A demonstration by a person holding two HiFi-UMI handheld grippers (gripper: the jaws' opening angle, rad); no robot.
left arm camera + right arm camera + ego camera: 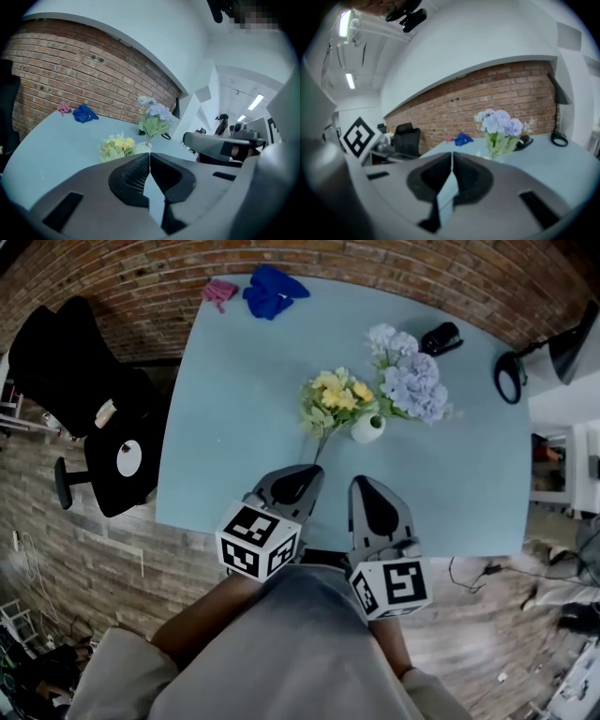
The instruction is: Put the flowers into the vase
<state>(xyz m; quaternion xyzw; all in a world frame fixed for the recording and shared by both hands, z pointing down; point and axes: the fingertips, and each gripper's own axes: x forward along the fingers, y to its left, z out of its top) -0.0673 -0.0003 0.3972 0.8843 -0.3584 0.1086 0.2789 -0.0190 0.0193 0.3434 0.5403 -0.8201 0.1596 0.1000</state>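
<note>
Flowers, yellow bunch: pale yellow blooms among light green leaves, lying on the table. Its thin stem trails toward the near edge. The heads rest just beside the vase, not in it.
Flowers, lilac bunch: rounded heads of pale blue-violet and white petals over broad green leaves. In both gripper views it stands upright, with its stems going down into the vase.
Vase: small, white and round-bodied, standing near the middle of the table with the yellow heads on one side and the lilac heads on the other.
Left gripper: over the table's near edge, tips close to the yellow bunch's stem end. Its jaws are closed together with nothing between them.
Right gripper: alongside the left one and apart from it, aimed toward the vase. Its jaws are likewise pressed together and empty.
Table: light blue top, set against a brick wall.
Blue cloth: crumpled at the far edge, with a pink cloth just beside it.
Black object: beyond the lilac bunch; what it is cannot be told.
Lamp: black, at the table's right edge.
Office chair: black, off the table's left side.
</note>
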